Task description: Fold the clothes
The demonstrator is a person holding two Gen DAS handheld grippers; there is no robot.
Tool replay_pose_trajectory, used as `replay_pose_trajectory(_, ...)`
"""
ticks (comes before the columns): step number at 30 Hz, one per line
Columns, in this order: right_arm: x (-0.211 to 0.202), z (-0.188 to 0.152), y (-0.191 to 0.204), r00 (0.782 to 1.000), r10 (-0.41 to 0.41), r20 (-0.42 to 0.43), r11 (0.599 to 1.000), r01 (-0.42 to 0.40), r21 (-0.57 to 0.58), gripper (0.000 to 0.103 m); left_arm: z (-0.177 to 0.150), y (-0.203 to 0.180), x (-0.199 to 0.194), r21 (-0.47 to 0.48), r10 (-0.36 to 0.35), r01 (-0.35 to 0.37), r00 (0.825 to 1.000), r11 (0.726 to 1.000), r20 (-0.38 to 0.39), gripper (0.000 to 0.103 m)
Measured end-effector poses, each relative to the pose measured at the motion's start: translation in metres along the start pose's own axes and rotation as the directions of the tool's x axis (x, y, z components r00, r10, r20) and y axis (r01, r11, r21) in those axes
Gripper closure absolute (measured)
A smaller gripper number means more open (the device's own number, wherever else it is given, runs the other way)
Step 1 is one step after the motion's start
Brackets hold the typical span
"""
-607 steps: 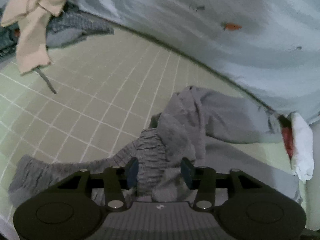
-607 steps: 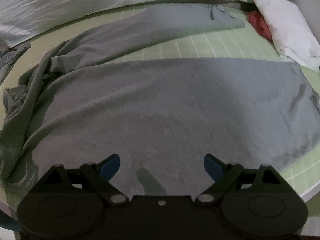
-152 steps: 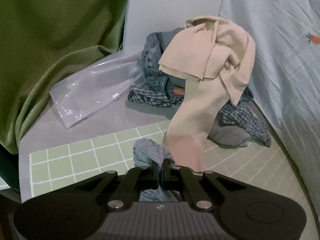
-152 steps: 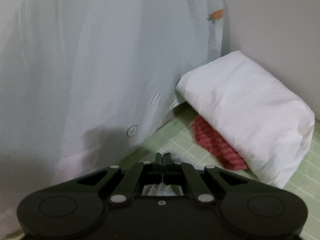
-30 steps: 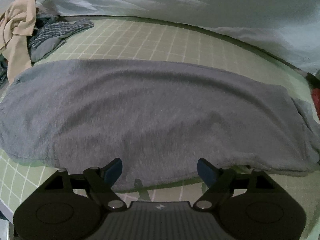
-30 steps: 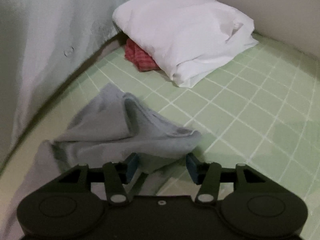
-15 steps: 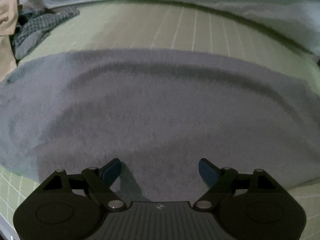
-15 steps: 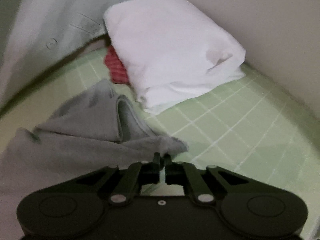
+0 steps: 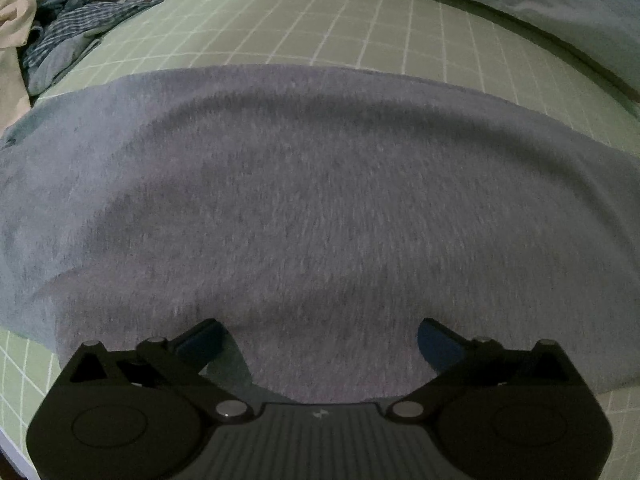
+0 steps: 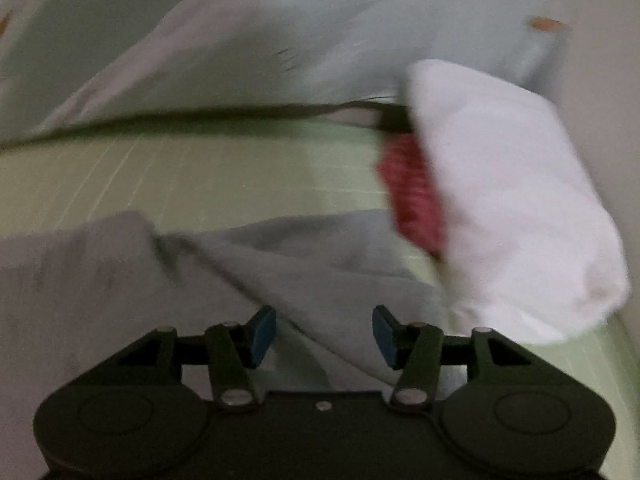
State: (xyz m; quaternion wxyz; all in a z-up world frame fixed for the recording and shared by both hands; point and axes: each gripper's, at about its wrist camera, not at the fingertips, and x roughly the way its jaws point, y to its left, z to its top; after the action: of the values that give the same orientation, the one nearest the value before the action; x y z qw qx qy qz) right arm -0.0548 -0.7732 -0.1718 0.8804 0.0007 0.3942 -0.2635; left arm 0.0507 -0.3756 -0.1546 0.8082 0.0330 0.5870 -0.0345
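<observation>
Grey knit garment [image 9: 320,208]: spread flat across the green grid-lined mat [image 9: 360,20], its long body running side to side, near hem towards the mat's front edge; one bunched end [image 10: 320,248] lies crumpled towards the mat's right end, just beside a folded white cloth bundle [image 10: 512,208].
Left gripper [image 9: 320,344]: released, jaws wide apart, blue pads [image 9: 436,344] poised over the garment's near hem; whether they touch the cloth cannot be told.
Right gripper [image 9: 436,344] [image 10: 324,336]: released, jaws apart, over the crumpled end with loose fabric between the pads, nothing clenched; view blurred.
Red striped cloth [image 10: 412,192]: tucked under the white bundle, at the mat's far right corner.
Pale blue-white draped sheet [image 10: 280,40]: hangs behind the mat's far edge.
Blue checked shirt pile [image 9: 76,28]: heaped at the mat's far left corner; beige garment [image 9: 16,28] beside it, at the frame's left limit.
</observation>
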Motion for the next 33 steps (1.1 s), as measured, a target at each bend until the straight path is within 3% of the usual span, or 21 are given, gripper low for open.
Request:
replay_pose_trajectory(4, 0.015, 0.012, 0.010, 1.000, 0.003, -0.010, 0.996, -0.004, -0.089, 0.062, -0.001, -0.001, 0.000, 0.001, -0.001, 0.001, 1.000, 1.000, 0.006, 0.000)
replay_pose_trajectory(6, 0.023, 0.023, 0.005, 1.000, 0.007, -0.027, 0.996, -0.009, -0.094, 0.080, 0.000, -0.001, -0.001, 0.001, -0.001, 0.001, 1.000, 1.000, 0.000, 0.000)
replay_pose_trajectory(9, 0.042, 0.041, -0.005, 0.999, -0.016, -0.031, 0.997, 0.013, -0.070, 0.097, 0.001, -0.002, -0.002, -0.001, -0.002, 0.002, 1.000, 1.000, 0.000, 0.000)
replay_pose_trajectory(10, 0.048, 0.046, -0.007, 0.999, -0.033, -0.032, 0.997, 0.031, -0.064, 0.097, 0.001, -0.002, -0.002, 0.000, -0.002, 0.002, 1.000, 1.000, 0.004, 0.000)
replay_pose_trajectory(16, 0.081, 0.063, -0.026, 0.991, -0.130, -0.043, 0.990, 0.132, 0.046, 0.095, 0.000, -0.001, -0.002, 0.000, -0.003, 0.003, 1.000, 1.000, 0.014, 0.000)
replay_pose_trajectory(18, 0.083, 0.065, -0.033, 0.987, -0.154, -0.045, 0.984, 0.157, 0.081, 0.070, 0.000, -0.001, -0.003, 0.001, -0.004, 0.004, 1.000, 1.000, 0.012, 0.000)
replay_pose_trajectory(20, 0.074, 0.060, -0.033, 0.986, -0.163, -0.023, 0.981, 0.165, 0.101, 0.056, 0.000, 0.000, -0.003, 0.003, -0.004, 0.004, 1.000, 1.000, 0.018, 0.000)
replay_pose_trajectory(25, 0.040, 0.040, -0.027, 0.995, -0.097, 0.023, 0.990, 0.094, 0.106, 0.054, 0.000, 0.000, -0.002, 0.003, -0.004, 0.004, 1.000, 1.000, 0.027, 0.000)
replay_pose_trajectory(33, 0.043, 0.011, -0.016, 0.999, 0.034, -0.037, 0.989, -0.029, 0.147, 0.058, 0.000, 0.000, -0.002, 0.006, -0.005, 0.005, 1.000, 1.000, 0.027, 0.000)
